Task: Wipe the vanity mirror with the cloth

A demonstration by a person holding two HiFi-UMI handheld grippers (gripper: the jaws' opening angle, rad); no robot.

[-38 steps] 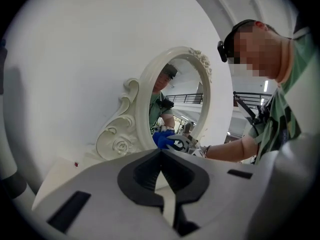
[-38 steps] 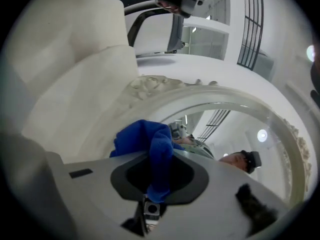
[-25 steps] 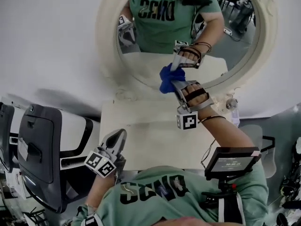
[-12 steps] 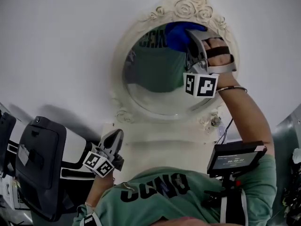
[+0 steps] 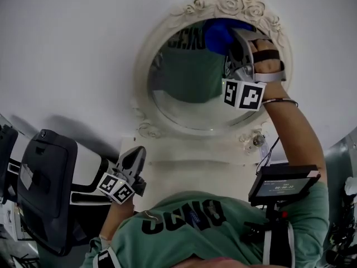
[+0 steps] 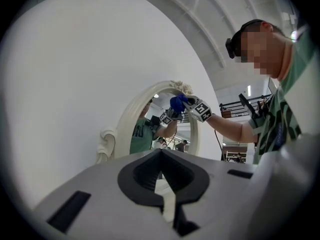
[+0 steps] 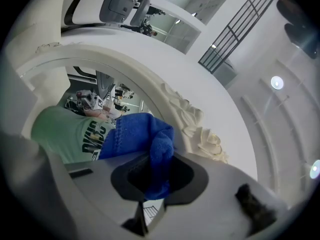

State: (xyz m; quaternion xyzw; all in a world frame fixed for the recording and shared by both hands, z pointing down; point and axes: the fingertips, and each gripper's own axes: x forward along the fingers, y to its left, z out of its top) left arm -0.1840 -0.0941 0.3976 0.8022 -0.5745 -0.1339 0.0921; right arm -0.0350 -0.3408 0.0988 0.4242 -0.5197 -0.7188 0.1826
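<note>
My right gripper point(image 5: 234, 39), clamped on the blue cloth point(image 5: 218, 32), has swept from the vanity mirror's point(image 5: 184, 91) lower edge to its top, upper right of frame. Wipe is underway. Left gripper point(image 5: 134, 158) sits lower left, jaws together, empty.

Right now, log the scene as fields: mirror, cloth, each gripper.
mirror: oval, ornate white frame, against a white wall, table below
cloth: blue, against the glass at its top
right gripper: raised to the mirror's top, jaws shut on the cloth
left gripper: low by the table's edge, jaws together, empty
</note>
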